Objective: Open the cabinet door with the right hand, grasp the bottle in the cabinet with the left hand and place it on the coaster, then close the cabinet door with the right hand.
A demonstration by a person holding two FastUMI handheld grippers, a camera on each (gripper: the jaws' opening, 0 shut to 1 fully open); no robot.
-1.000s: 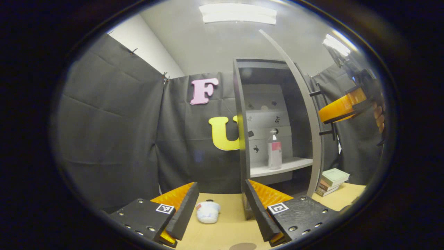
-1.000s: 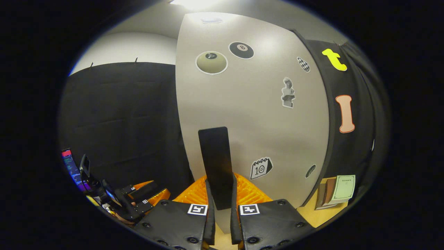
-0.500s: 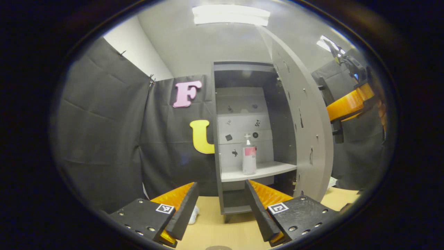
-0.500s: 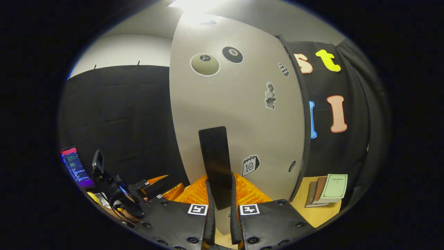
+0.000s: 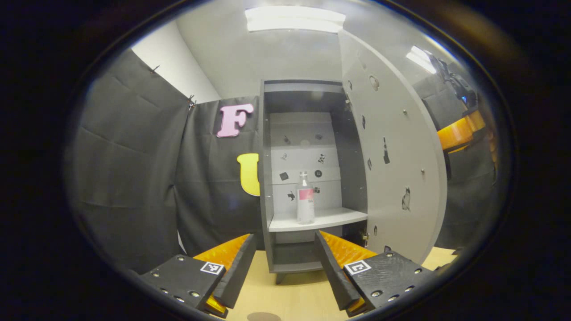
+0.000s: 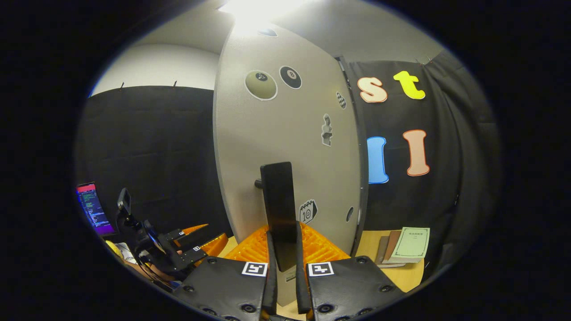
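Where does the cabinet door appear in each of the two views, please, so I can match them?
Left gripper view: the cabinet door stands right of centre, swung open, its inner face showing.
Right gripper view: the door is at centre, its outer face showing; the right gripper is shut on its handle.
Shared landmark: the right gripper.

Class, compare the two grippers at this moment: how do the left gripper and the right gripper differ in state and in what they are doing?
The left gripper is open with nothing between its fingers; the right gripper is shut on the door handle. The left gripper hangs over the table, apart from the cabinet and facing the bottle; the right gripper touches the cabinet door. Both carry square markers.
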